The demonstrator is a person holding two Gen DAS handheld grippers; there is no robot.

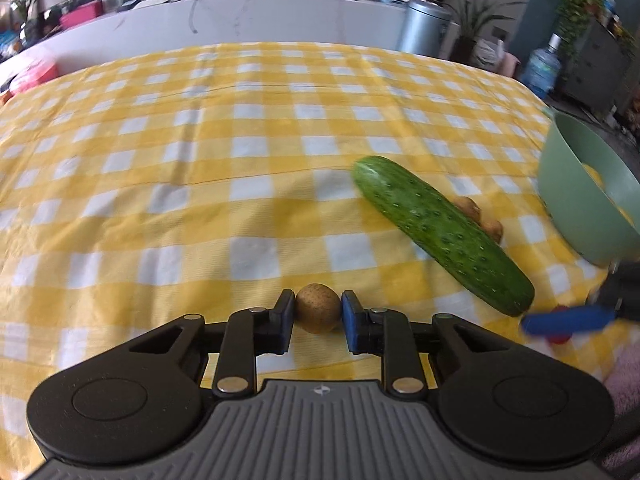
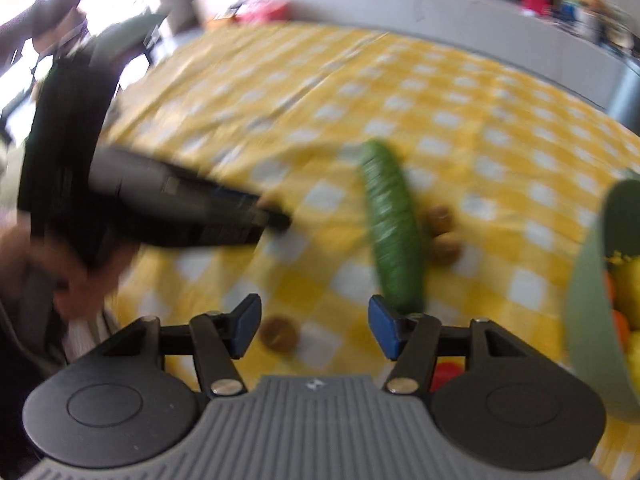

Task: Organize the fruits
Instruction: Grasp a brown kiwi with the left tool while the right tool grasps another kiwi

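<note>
Brown, rough-skinned small fruit (image 1: 317, 307) sits between the blue pads of your left claw (image 1: 317, 312), low centre of the left wrist view. The pads look to be touching it on both sides, so I judge the claw closed on it; whether it is lifted off the yellow-checked cloth (image 1: 200, 140) on the desk cannot be told.

Step in hand, as judged: carry this fruit to the green bowl (image 1: 576, 200) at the right edge of the frame. Keep the squeeze light, since the fruit is round and could roll out of flat pads. Lift clear before moving right, because the cucumber (image 1: 436, 232) lies diagonally across the path to the bowl.

Your right claw (image 2: 314, 328) stands wide open and holds nothing, in the lower centre of the right wrist view. Another brown fruit (image 2: 279, 333) lies on the cloth just inside its left pad; centre the jaws on it before closing. This view is motion-blurred.

Count:
- cucumbers: 1
- small brown fruits: 4 seen (1 in left claw, 1 by right claw, 2 beyond the cucumber (image 2: 442, 232))
- bowls: 1, with yellow and orange items inside, number unclear
- small red item (image 2: 446, 372) below the right claw: 1, kind unclear
</note>
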